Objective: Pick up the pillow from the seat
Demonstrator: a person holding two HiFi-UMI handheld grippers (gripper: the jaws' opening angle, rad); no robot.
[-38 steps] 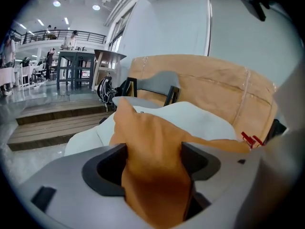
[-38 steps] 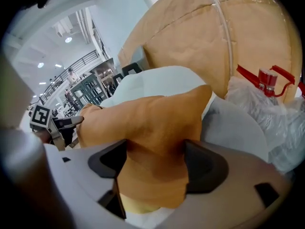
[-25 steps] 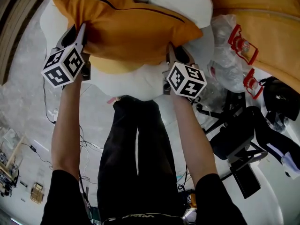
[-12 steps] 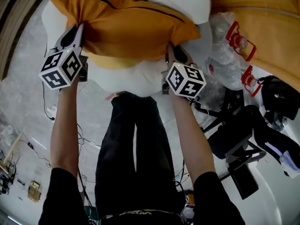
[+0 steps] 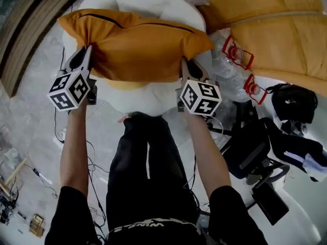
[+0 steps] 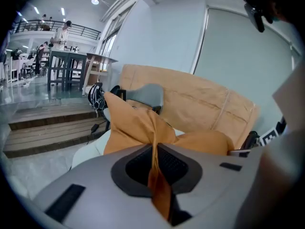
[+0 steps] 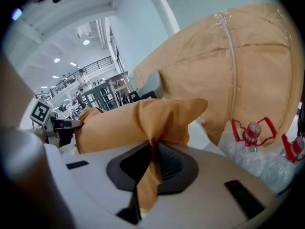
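Both arms stretched forward, left gripper [image 5: 87, 56] and right gripper [image 5: 185, 68] jaws just closed on orange pillow [image 5: 143, 46] corners

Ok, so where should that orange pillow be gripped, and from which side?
Pinch the orange pillow by its thin fabric edge near each end, coming in from the person's side. It is plump and wide, probably too thick for the jaws at the middle, but the edge flattens into a fold. The left gripper and right gripper are shut on it there.
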